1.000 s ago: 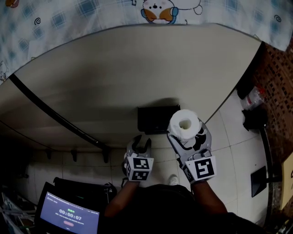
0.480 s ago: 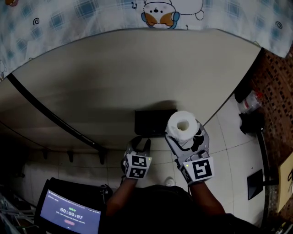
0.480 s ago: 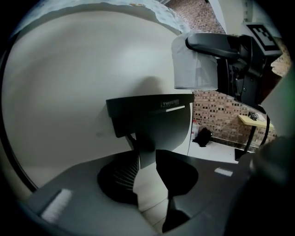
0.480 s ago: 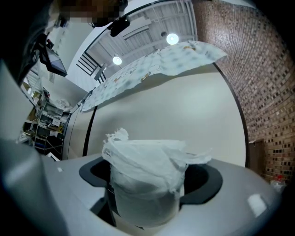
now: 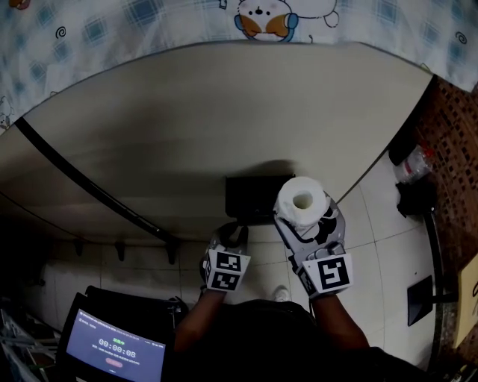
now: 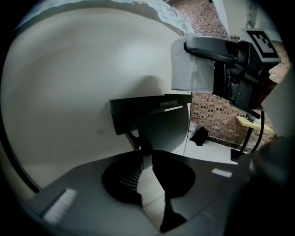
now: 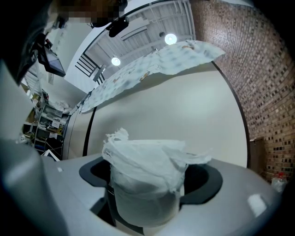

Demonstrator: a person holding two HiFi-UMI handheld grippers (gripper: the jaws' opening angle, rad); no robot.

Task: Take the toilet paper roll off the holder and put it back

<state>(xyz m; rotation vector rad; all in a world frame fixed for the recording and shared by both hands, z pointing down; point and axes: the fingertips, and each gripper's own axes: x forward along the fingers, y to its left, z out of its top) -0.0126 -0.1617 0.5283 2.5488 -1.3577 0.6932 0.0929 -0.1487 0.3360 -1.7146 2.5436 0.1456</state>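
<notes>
The white toilet paper roll (image 5: 302, 200) stands on end, hollow core up, and my right gripper (image 5: 304, 215) is shut on its sides; in the right gripper view the roll (image 7: 145, 177) fills the space between the jaws. The black holder (image 5: 254, 195) hangs on the cream wall just left of the roll, with nothing on it. My left gripper (image 5: 233, 231) sits under the holder's lower left corner. Its jaws have just been closing. In the left gripper view the holder (image 6: 152, 120) has a thin black arm (image 6: 138, 140) that runs down into the tips of my left gripper (image 6: 146, 156), which meet on it.
A black rail (image 5: 89, 186) runs slantwise across the wall. A patterned cloth (image 5: 149, 22) hangs over the wall's top. A screen with a timer (image 5: 112, 351) is at lower left. Dark objects (image 5: 414, 195) lie on the tiled floor by the brick wall (image 5: 455, 127).
The left gripper's jaws have narrowed from wide apart to nearly together under the holder. The right gripper and the roll keep their place.
</notes>
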